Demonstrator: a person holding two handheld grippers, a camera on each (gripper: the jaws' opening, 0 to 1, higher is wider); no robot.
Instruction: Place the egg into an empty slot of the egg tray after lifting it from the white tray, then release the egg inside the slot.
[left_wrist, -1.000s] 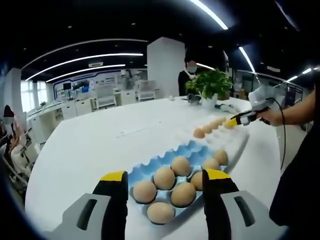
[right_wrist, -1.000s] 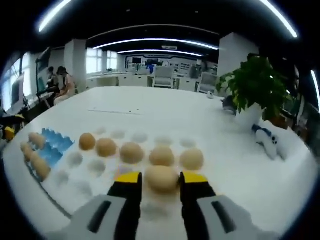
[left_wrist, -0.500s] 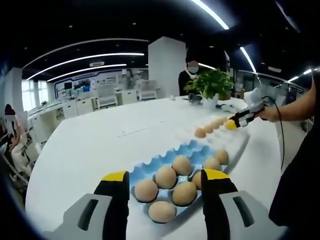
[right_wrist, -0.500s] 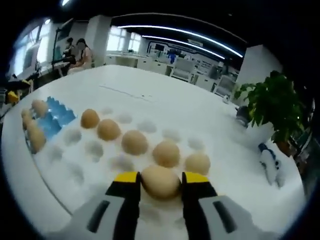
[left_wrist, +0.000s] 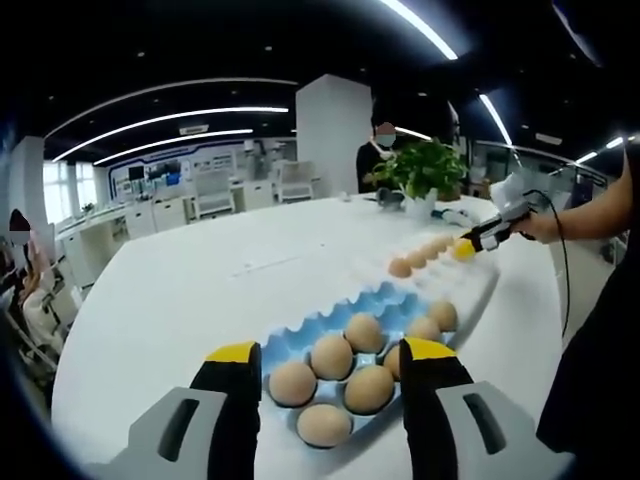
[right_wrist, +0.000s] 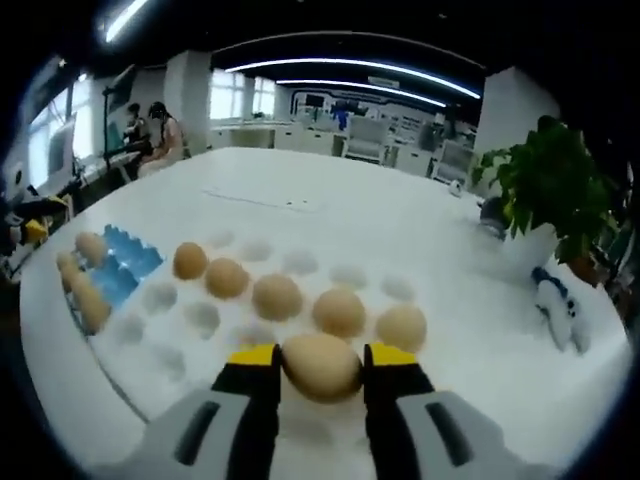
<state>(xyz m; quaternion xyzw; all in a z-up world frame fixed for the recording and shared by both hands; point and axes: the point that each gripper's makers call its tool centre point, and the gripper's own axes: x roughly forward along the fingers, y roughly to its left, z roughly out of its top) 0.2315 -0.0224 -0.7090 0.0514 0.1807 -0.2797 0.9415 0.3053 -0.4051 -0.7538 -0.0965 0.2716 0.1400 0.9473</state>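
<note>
Right gripper clamps an egg above the white tray. Left gripper stands open, empty, over the egg tray.

a potted plant stands on the round white table, office desks and seated people beyond.

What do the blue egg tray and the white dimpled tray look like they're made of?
The blue egg tray looks like thin moulded plastic or dyed pulp: peaked dividers, matte surface; I cannot tell which. The white dimpled tray looks like smooth moulded plastic or foam, with soft rounded cups and a faint sheen. The brown egg held by the right gripper has a matte natural shell.
</note>
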